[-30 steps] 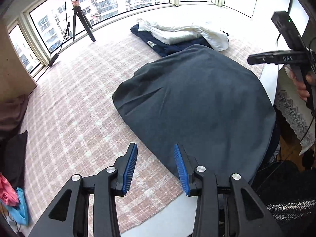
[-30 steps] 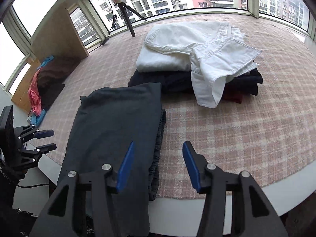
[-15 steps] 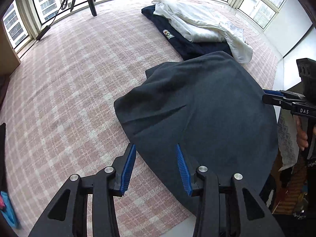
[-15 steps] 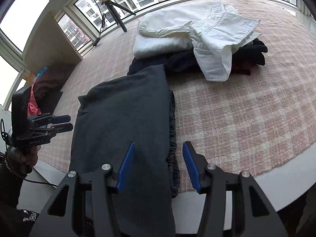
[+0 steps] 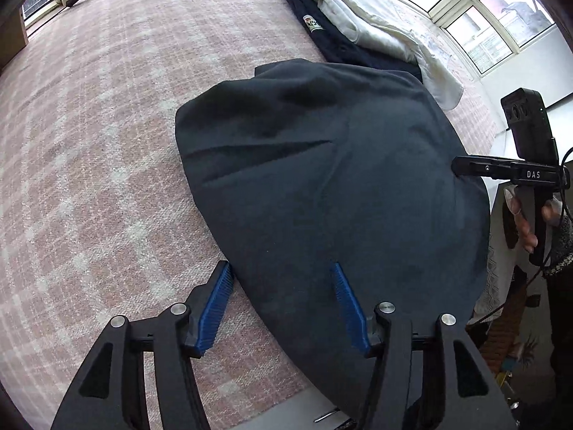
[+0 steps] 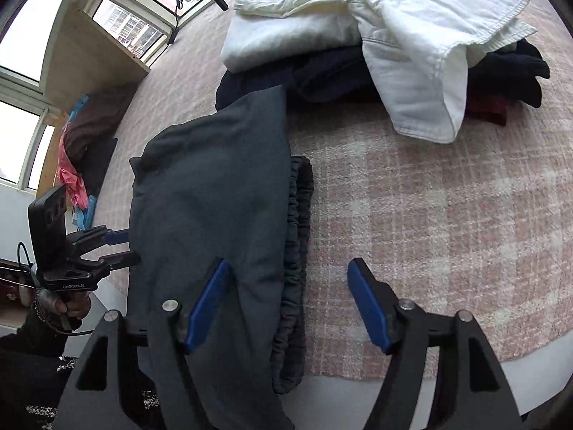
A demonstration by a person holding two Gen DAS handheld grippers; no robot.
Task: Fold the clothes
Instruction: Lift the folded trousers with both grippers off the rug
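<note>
Charcoal elastic-waist trousers (image 6: 215, 208) lie doubled on the pink plaid blanket (image 5: 89, 143), one end hanging over the near edge. I hold 2 grippers, left gripper (image 5: 281, 304) and right gripper (image 6: 288, 301), both gaping wide, straddling opposite side edges. Best pinch every layer evenly before lifting.

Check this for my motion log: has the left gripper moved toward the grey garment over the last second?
Yes. In the right wrist view the left gripper now reaches the grey garment's edge; earlier it hung off the plaid cover's edge.
</note>
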